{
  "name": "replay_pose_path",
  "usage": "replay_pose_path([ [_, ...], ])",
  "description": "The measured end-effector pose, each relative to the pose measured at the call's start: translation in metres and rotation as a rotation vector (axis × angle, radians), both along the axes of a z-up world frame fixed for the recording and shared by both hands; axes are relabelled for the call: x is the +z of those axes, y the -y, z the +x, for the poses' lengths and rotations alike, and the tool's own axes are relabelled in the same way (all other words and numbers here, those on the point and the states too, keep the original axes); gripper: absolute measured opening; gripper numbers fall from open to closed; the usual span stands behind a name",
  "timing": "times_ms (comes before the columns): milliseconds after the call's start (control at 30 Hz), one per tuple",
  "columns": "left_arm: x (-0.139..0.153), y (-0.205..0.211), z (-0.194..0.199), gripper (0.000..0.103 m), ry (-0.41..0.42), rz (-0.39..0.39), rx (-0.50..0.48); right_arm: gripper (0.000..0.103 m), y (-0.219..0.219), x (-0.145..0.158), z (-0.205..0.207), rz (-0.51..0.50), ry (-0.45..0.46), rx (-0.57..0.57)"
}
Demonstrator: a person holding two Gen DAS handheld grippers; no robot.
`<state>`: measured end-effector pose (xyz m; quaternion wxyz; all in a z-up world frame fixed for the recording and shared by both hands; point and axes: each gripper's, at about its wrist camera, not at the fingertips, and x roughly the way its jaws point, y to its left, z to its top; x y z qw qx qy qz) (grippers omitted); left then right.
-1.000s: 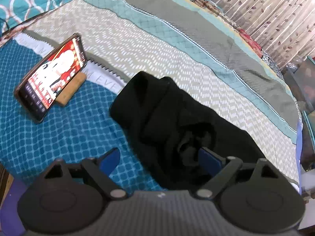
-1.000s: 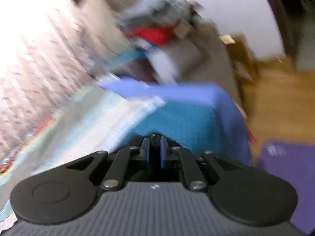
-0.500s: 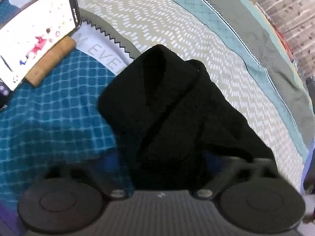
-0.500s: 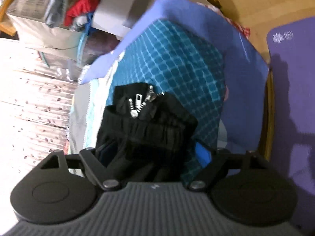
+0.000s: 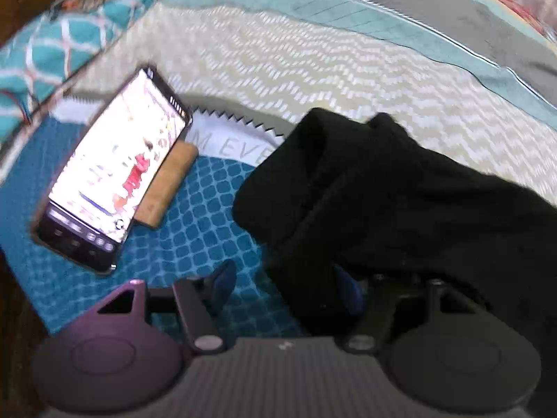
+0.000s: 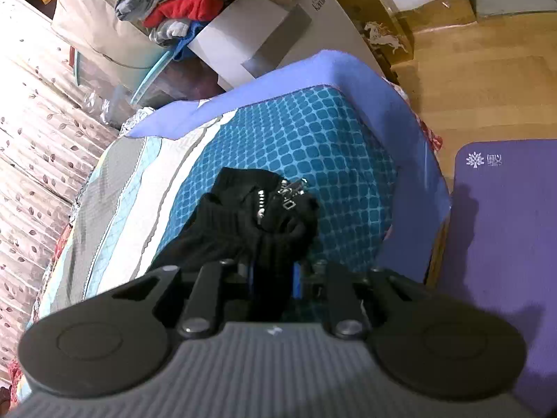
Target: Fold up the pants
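The step in hand looks like taking hold of the bunched black pants (image 6: 257, 223) at two points so they can be lifted and spread; it would go best if each grip caught a full fold of cloth near an edge, not a loose wrinkle, and both hands rose together; the right gripper (image 6: 273, 278) is closing, its jaws narrow, with the ribbed waistband between the blue pads; the left gripper (image 5: 283, 287) is opening, about half wide, one pad against the dark cloth and the other over the bedspread (image 5: 195, 240); the pants lie crumpled on the teal patterned bedspread near the bed's corner, zipper pulls (image 6: 289, 195) showing, nothing yet folded flat.
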<state>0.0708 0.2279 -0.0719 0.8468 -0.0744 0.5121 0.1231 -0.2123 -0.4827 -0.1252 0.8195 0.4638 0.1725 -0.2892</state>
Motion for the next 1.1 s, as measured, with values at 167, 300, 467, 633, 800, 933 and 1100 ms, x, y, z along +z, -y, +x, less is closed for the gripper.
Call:
replay_pose_path([
  [167,0.043,-0.008,-0.041,0.085,0.150,-0.078,-0.003,0.021,-0.019,0.055,0.006,-0.155,0.081,0.096],
  [300,0.060,-0.025,-0.059,0.086,0.254,-0.201,0.050,0.019,-0.069,0.111,0.035,-0.380,0.157,0.314],
  [467,0.064,-0.014,-0.060,0.086,0.294,-0.304,0.024,0.019,-0.161,0.129,0.091,-0.516,0.198,0.661],
  [633,0.046,0.024,-0.056,0.086,0.248,-0.362,-0.088,0.020,-0.257,0.081,0.152,-0.503,0.064,0.988],
  [800,0.032,0.072,-0.046,0.086,0.194,-0.412,-0.236,0.042,-0.284,0.031,0.174,-0.387,-0.069,1.189],
  [933,0.031,0.124,-0.036,0.083,0.166,-0.418,-0.381,0.051,-0.210,0.062,0.139,-0.275,0.108,0.976],
  [1100,0.035,0.214,-0.022,0.079,0.155,-0.411,-0.608,0.051,-0.073,0.055,0.051,-0.135,0.146,0.418],
])
